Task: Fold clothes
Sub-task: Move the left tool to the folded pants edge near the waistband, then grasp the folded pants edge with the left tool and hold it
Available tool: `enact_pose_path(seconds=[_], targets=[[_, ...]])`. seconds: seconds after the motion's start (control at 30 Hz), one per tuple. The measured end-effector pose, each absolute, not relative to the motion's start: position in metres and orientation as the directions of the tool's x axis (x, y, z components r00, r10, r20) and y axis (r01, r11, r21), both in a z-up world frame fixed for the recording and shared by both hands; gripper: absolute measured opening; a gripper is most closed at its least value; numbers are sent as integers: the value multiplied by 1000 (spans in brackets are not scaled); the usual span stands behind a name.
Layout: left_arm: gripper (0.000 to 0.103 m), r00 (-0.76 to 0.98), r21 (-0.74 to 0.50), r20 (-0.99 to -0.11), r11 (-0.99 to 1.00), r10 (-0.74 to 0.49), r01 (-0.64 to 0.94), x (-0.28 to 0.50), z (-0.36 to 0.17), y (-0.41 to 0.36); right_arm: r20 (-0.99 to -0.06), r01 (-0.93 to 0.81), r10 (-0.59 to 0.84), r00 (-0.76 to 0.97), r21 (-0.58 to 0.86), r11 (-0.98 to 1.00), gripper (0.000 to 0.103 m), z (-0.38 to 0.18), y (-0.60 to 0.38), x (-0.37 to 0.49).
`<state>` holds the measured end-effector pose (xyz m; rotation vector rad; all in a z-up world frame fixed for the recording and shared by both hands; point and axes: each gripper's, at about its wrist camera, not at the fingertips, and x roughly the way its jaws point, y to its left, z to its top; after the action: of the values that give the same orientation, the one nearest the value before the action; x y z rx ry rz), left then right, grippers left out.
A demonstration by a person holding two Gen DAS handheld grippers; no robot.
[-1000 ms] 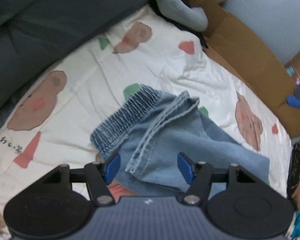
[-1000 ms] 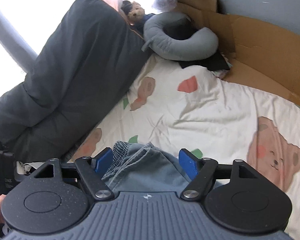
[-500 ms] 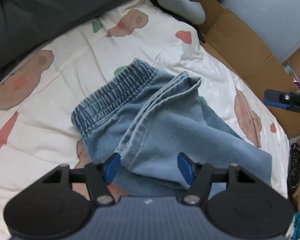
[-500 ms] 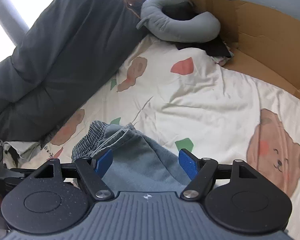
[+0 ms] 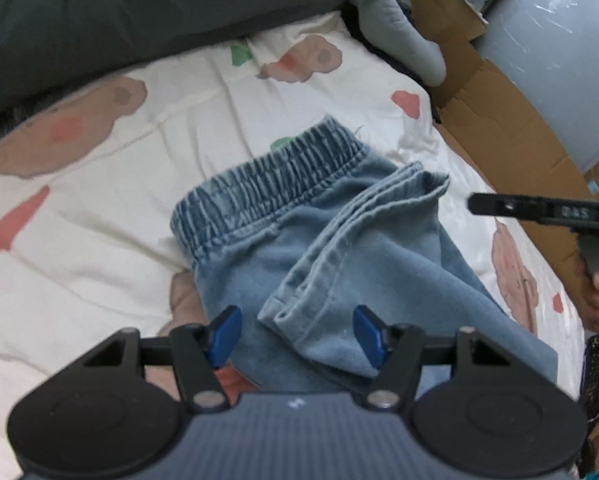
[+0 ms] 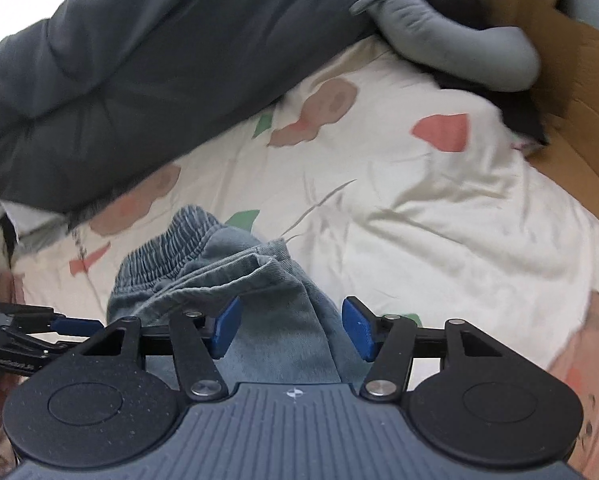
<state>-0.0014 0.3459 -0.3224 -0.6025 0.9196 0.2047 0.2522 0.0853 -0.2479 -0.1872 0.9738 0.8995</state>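
Jeans (image 5: 339, 264) lie folded over on the bed (image 5: 99, 208), hems near the waistband. Both the left hand-held gripper (image 5: 297, 334) and the right hand-held gripper (image 6: 289, 330) gape wide, holding nothing. Any further fold wants edges squared and creases pressed flat.

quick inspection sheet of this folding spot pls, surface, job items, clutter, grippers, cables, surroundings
Surface: cream bear-print bedsheet, wrinkled.
Job's things: denim pants folded over, elastic waistband away from the grippers, hem lying on top.
Clutter: grey neck pillow at the far end.
Grippers: left gripper open above the denim; right gripper open above the denim; neither holds cloth.
Cables: nothing seen.
Surroundings: dark grey duvet along one side, cardboard along the other.
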Motion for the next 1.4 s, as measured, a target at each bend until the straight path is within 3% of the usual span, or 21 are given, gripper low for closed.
enact_pose_path(seconds=[0.23, 0.43, 0.53, 0.73, 0.9, 1.0, 1.07, 1.17, 1.4], targets=[[64, 642, -464, -760, 774, -98, -431, -6, -341, 354, -804, -810, 570, 170, 216, 546, 63, -273, 106, 271], [55, 667, -515, -737, 731, -111, -448, -15, -341, 358, -814, -850, 570, 113, 218, 480, 61, -287, 121, 275], [44, 680, -537, -723, 720, -123, -439, -16, -337, 356, -818, -867, 567, 98, 210, 453, 52, -287, 127, 275], [47, 668, -545, -733, 700, -130, -462, -16, -343, 355, -820, -892, 566, 82, 192, 408, 42, -282, 136, 273], [48, 690, -577, -711, 672, -133, -465, -14, -345, 354, -826, -898, 558, 82, 182, 401, 21, -278, 134, 277], [37, 690, -573, -712, 673, -125, -469, -11, -345, 353, -828, -904, 555, 82, 173, 392, 17, -273, 135, 278], [22, 690, -575, -713, 667, -122, -475, -11, -346, 355, -823, -908, 563, 81, 172, 383, 9, -267, 135, 277], [16, 704, -585, -699, 666, -127, -462, -13, -341, 356, -813, -912, 577, 76, 176, 370, 8, -259, 135, 276], [15, 736, -599, -661, 692, -143, -403, -19, -302, 359, -802, -921, 591, 85, 164, 354, 6, -238, 135, 277]])
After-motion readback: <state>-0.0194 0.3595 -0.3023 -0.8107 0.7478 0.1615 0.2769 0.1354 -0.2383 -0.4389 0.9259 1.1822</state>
